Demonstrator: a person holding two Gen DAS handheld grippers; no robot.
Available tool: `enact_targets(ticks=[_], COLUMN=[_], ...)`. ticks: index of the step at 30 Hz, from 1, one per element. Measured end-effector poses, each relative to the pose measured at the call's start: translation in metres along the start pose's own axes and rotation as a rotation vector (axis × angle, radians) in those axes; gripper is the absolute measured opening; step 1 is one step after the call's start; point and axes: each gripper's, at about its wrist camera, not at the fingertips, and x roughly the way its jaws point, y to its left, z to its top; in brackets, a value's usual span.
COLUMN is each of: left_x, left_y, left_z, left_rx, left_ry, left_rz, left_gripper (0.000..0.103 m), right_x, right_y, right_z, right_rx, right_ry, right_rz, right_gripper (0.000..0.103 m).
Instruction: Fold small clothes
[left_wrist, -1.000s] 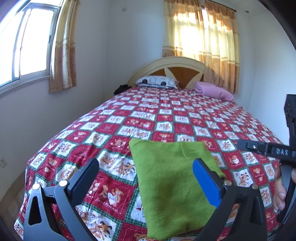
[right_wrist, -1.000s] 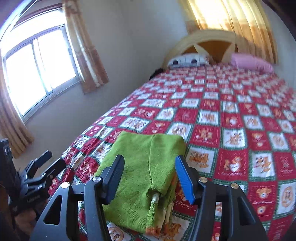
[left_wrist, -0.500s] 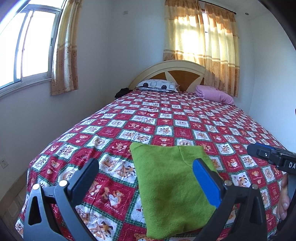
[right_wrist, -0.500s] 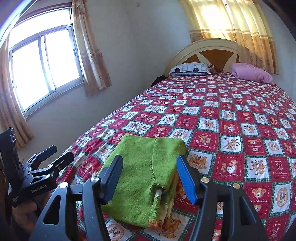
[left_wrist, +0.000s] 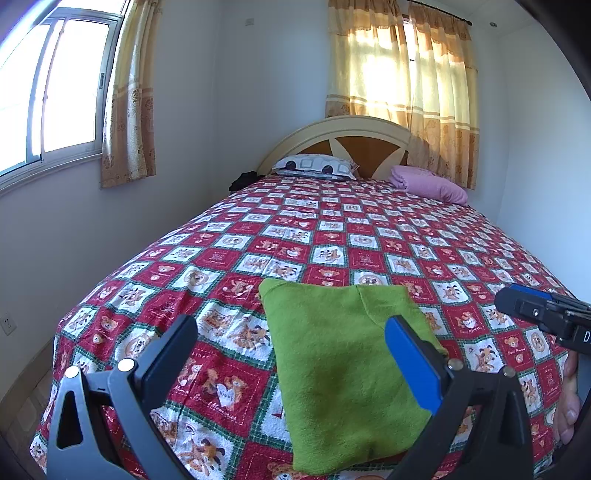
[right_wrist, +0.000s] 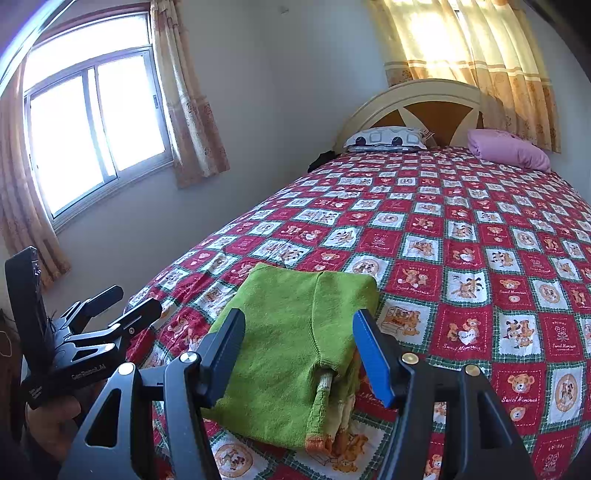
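Where the left wrist view looks along the bed (left_wrist: 332, 236), the folded green garment (left_wrist: 343, 350) lies flat on the red-and-white patchwork cover at the near end, a little right of centre. The left tool (left_wrist: 291, 354) hovers above it with its black and blue fingers spread wide apart and nothing between them; the blue finger (left_wrist: 410, 362) overlaps the garment's right side in the picture. At the far right edge the right tool (left_wrist: 543, 314) juts in, with part of a hand (left_wrist: 569, 402) below it. A patterned pillow (left_wrist: 314, 166) and a pink pillow (left_wrist: 428, 184) rest at the far end against the headboard (left_wrist: 354, 140).

From the right wrist view, the same green garment (right_wrist: 299, 347) sits near the left edge of the bed (right_wrist: 461, 229), its orange-trimmed cuff (right_wrist: 321, 439) showing at the near fold. The right tool (right_wrist: 299, 354) is held over it, fingers apart and clear of the cloth. To the near left, the left tool (right_wrist: 107, 317) stands off the bed's side, also spread. A window (right_wrist: 96, 125) with curtains (right_wrist: 188, 99) fills the far left wall.
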Motion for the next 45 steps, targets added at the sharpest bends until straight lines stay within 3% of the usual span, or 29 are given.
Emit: enact_targets(ticks=[45], left_x=[0.0100], left_y=[0.0009], left_z=[-0.0072], left_rx=[0.017], left_ry=[0.045], left_rz=[-0.014], left_gripper=[0.103], right_x=[0.0017], right_y=[0.0052], right_z=[-0.0067], right_rx=[-0.005], right_ry=[0.001], right_rz=[0.008], right_gripper=[0.063])
